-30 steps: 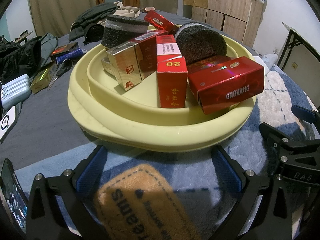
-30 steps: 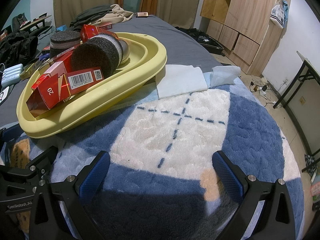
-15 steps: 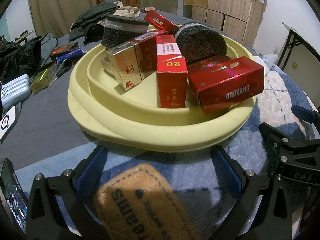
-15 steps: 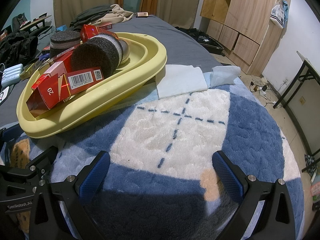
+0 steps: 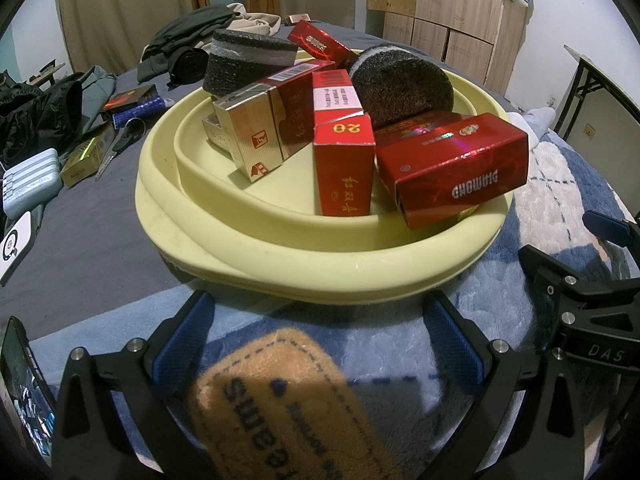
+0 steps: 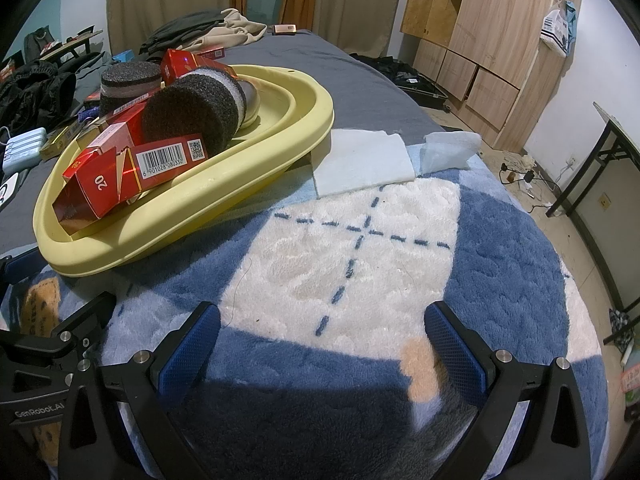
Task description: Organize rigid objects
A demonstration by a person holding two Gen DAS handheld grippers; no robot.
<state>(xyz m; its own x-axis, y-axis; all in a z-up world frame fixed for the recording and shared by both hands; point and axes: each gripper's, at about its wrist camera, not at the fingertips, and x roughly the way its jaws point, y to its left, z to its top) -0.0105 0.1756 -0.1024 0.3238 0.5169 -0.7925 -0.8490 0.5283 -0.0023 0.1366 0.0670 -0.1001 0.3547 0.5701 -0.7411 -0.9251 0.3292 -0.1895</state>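
Partly hidden: gold box (image 5: 216, 132) behind gold-red carton (image 5: 250, 136).

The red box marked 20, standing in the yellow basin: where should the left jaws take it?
Grip the red box marked 20 across its two narrow sides near the top, coming from above the near rim of the yellow basin. It stands upright, leaning back, with neighbours crowding lower down.
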